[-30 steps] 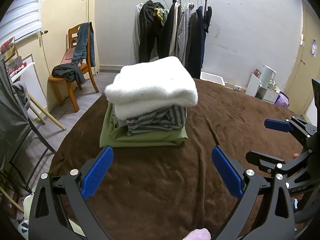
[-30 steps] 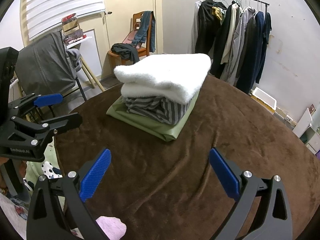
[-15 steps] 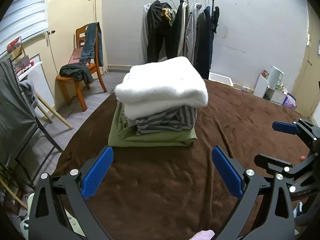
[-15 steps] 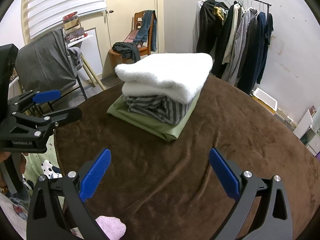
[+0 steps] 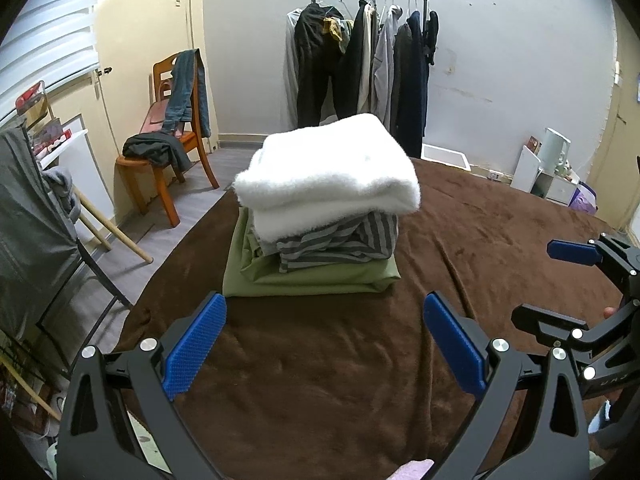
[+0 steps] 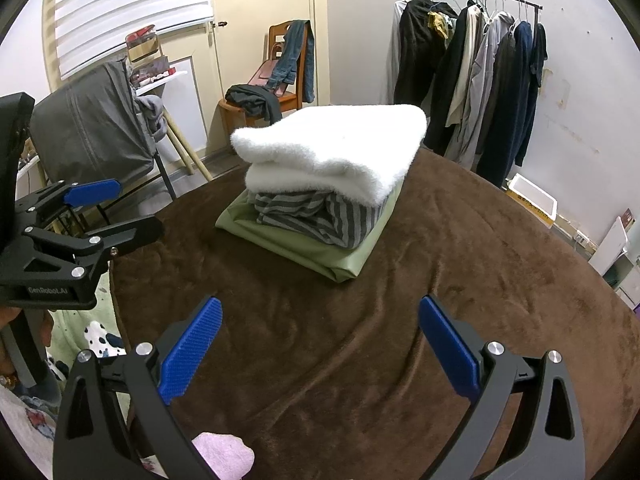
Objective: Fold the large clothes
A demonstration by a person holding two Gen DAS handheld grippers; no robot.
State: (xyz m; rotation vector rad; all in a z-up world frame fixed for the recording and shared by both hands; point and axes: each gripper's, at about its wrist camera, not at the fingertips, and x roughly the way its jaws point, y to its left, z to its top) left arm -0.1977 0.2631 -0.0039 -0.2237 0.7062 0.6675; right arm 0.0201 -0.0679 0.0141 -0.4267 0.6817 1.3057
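With jaws spread and empty, the left gripper (image 5: 324,344) and right gripper (image 6: 320,340) had drawn slightly nearer the folded stack (image 5: 320,208) at the bed's (image 5: 500,232) far-left edge, so folding seemed finished, perhaps.

Black gripper (image 5: 325,344) frames, blue ribbed pads (image 6: 191,350), silver screws.

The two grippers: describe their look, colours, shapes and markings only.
Both the left gripper and the right gripper have matte black angular frames with triangular cutouts and silver round bolt heads. Their fingers carry flat blue pads with a fine ribbed texture. White lettering marks the left gripper's body in the right wrist view. No cables show.
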